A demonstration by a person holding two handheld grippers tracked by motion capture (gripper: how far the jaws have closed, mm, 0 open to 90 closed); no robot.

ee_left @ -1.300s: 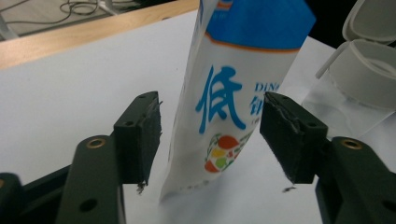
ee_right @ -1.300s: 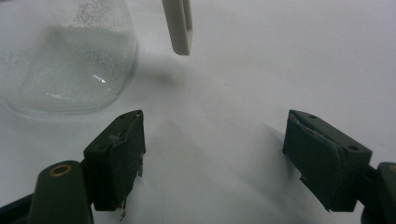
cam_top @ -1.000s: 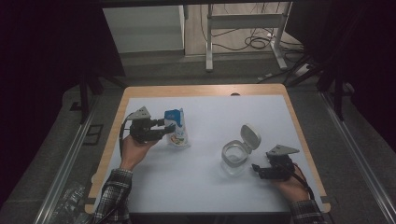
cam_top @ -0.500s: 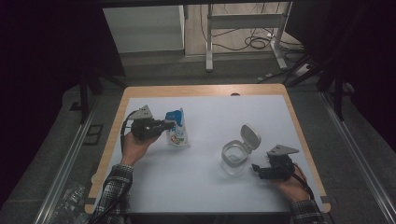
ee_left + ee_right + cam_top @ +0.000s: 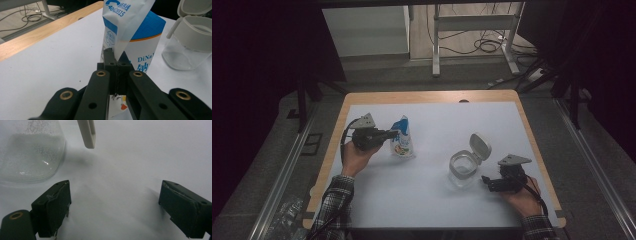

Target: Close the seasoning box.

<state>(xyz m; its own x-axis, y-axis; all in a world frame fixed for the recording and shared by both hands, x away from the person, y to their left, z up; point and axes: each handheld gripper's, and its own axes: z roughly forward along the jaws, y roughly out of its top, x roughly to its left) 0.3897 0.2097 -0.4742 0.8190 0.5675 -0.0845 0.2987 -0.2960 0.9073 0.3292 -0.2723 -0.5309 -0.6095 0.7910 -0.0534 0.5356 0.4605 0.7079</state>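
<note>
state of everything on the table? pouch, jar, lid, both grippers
Pouch: upright, its flat edge pinched in the left gripper's jaws.
Jar: upright, open, apart from both grippers.
Lid: flipped up, hinged at the jar's rim.
Left gripper: jaws have just closed on the pouch.
Right gripper: jaws wide open, nothing between them, resting on the table beside the jar.
</note>
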